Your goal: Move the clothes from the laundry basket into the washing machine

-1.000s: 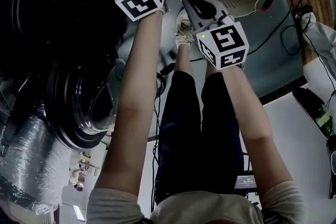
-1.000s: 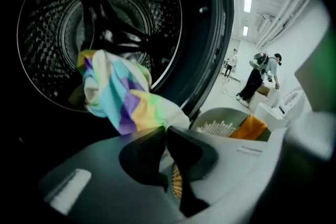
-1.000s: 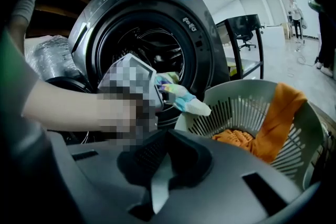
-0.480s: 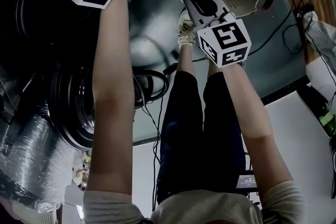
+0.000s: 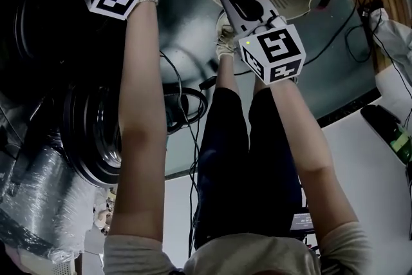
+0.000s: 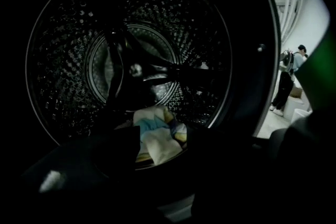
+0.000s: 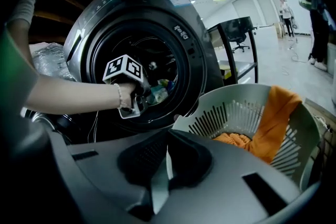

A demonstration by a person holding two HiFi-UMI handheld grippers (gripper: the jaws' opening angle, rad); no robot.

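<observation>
The left gripper (image 6: 160, 157) is held at the mouth of the washing machine (image 7: 176, 5). Its fingers (image 6: 113, 152) have just been opening and are seen well apart, with nothing pressed between them. A multicoloured garment (image 6: 157, 136), pale blue, white and yellow, is seen through the gap, just beyond the fingertips on the bottom of the drum (image 6: 157, 23). It is judged to have been let go.

For this step to be done well, the fingers should be kept wide and drawn straight back out of the opening, so that no fold is caught and dragged over the rim. The garment lies close to that rim, so a push deeper may be needed.

The right gripper (image 7: 167, 155) is held with its 2 fingers (image 7: 191, 157) closed together on nothing. The laundry basket (image 7: 223, 118) stands just ahead of them and to their right. 1 orange garment (image 7: 278, 113) is draped inside it and over its far rim, apart from the fingers. It is judged to be the next thing to be taken.

No bench is used. Basket and machine stand on a grey floor (image 5: 187, 29), where black cables (image 5: 187, 103) are looped beside the left arm. Beyond the basket, a bright hall is shown, with ceiling strip lights, an office chair (image 7: 242, 29) and distant people.
</observation>
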